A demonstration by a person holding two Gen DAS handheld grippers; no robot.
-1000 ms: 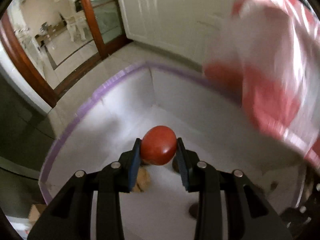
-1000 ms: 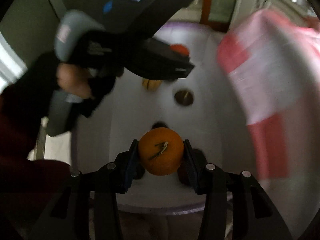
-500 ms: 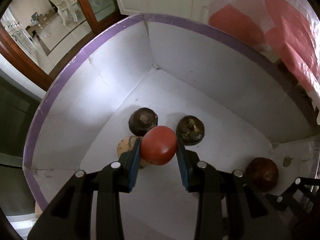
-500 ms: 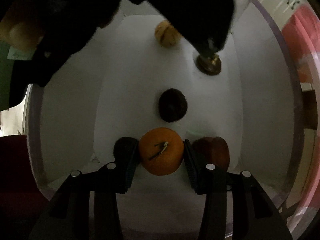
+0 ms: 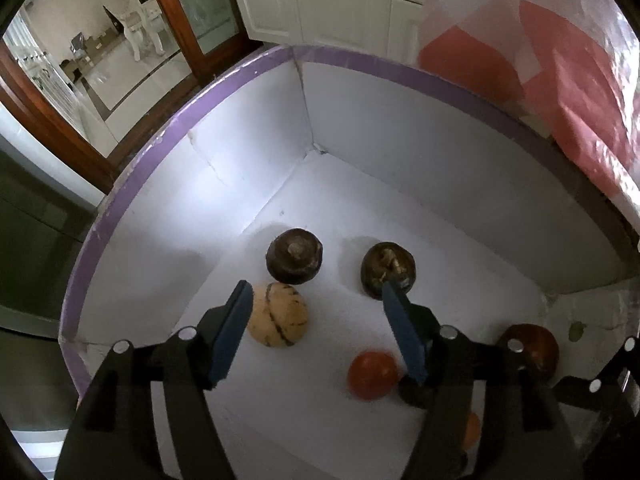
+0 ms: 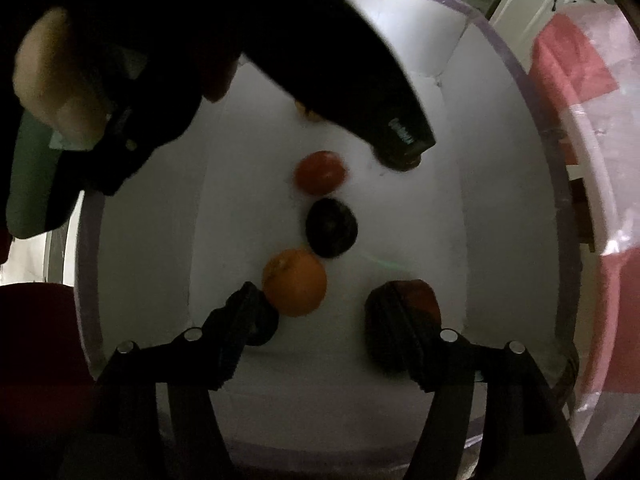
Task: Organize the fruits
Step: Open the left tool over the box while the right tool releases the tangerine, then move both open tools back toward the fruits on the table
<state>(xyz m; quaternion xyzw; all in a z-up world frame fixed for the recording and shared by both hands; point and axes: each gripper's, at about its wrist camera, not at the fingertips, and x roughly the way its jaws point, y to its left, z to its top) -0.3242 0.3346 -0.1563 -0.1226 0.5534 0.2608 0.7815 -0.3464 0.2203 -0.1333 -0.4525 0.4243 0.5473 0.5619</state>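
Note:
I look down into a white box with a purple rim [image 5: 168, 128] [image 6: 516, 68]. My left gripper [image 5: 316, 300] is opening, with nothing between its blue pads. A red tomato [image 5: 373, 376] [image 6: 320, 173] lies loose on the box floor below its right finger. My right gripper [image 6: 316, 304] is opening too, and an orange [image 6: 294, 282] [image 5: 472, 428] rests free on the floor by its left finger. Two dark mangosteens [image 5: 295, 262] [image 5: 388, 270] and a striped yellow fruit [image 5: 278, 316] lie farther in. A black fruit [image 6: 331, 227] sits between tomato and orange.
A dark red fruit [image 5: 530, 350] [image 6: 420, 296] lies near the box's right wall, partly behind my right finger. A red and white plastic bag [image 5: 560, 80] [image 6: 572, 60] hangs beside the box. A hand [image 6: 52, 80] on the left tool fills the upper left of the right wrist view. White cabinets [image 5: 320, 0] stand beyond.
Both grippers have opened. The tomato has dropped out of the left jaws onto the box floor, and the orange has dropped out of the right jaws beside the black fruit.

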